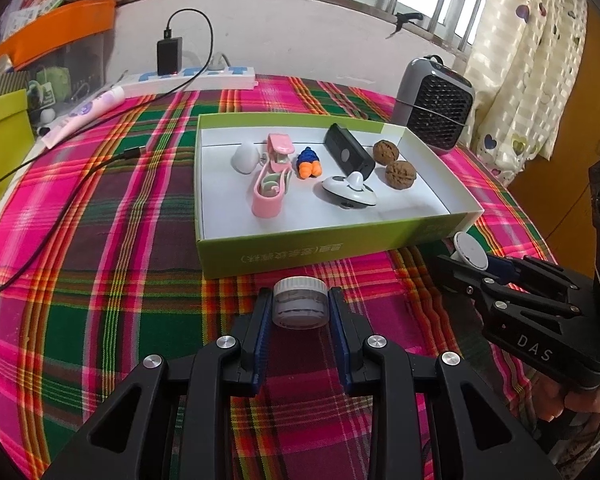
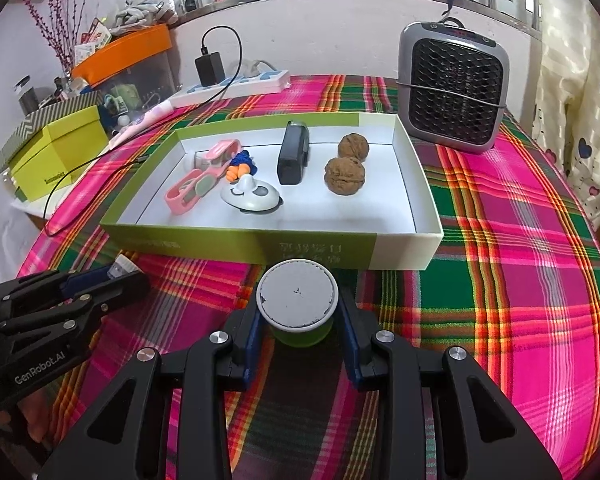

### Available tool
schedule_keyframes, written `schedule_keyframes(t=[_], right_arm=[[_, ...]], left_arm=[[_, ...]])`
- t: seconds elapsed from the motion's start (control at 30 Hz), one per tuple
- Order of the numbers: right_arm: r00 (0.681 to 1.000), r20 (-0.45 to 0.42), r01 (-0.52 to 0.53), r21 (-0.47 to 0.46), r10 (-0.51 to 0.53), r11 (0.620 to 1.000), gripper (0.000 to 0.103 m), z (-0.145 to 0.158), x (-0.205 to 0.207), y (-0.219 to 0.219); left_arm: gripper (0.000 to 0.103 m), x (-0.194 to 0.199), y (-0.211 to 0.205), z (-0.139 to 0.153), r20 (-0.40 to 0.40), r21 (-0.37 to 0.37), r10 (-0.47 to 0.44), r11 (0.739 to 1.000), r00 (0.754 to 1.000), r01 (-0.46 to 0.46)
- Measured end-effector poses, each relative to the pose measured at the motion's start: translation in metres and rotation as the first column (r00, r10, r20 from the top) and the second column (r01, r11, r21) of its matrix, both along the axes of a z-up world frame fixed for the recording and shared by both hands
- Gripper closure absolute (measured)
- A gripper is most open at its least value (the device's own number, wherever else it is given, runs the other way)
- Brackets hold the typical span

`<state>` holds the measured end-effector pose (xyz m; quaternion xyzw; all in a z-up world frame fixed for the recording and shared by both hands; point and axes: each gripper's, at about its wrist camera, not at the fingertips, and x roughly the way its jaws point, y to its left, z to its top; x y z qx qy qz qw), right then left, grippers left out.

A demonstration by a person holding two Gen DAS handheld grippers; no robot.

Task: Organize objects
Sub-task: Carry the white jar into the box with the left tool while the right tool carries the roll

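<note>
Covering the table, a pink-and-green plaid cloth [image 2: 500, 240] runs from a yellow-green box [image 2: 60, 152] and orange bin [image 2: 124, 54] at the left, past a white power strip [image 2: 236, 84] under the barred window, to a grey heater [image 2: 452, 84] and curtain [image 1: 516, 80] on the right. Mid-table sits the open green tray [image 1: 300, 246] holding two walnuts [image 2: 346, 162]. Just before it, the left gripper [image 1: 300, 306] is clamped on a small white jar [image 1: 300, 306]; the right gripper [image 2: 298, 312] is clamped on a white-lidded green jar [image 2: 298, 294].
</note>
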<state>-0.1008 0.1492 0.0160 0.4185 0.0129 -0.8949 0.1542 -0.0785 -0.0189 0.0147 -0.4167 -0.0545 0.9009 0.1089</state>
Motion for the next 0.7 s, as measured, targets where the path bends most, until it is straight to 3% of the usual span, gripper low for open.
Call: schedule_keyframes(t=[0.7], right_arm=[[0.999, -0.039, -0.023, -0.033, 0.022, 0.999, 0.068, 0.016, 0.007, 0.003]], left_arm=[[0.078, 0.003, 0.006, 0.022, -0.038, 0.017, -0.017, 1.0, 0.999, 0.017]])
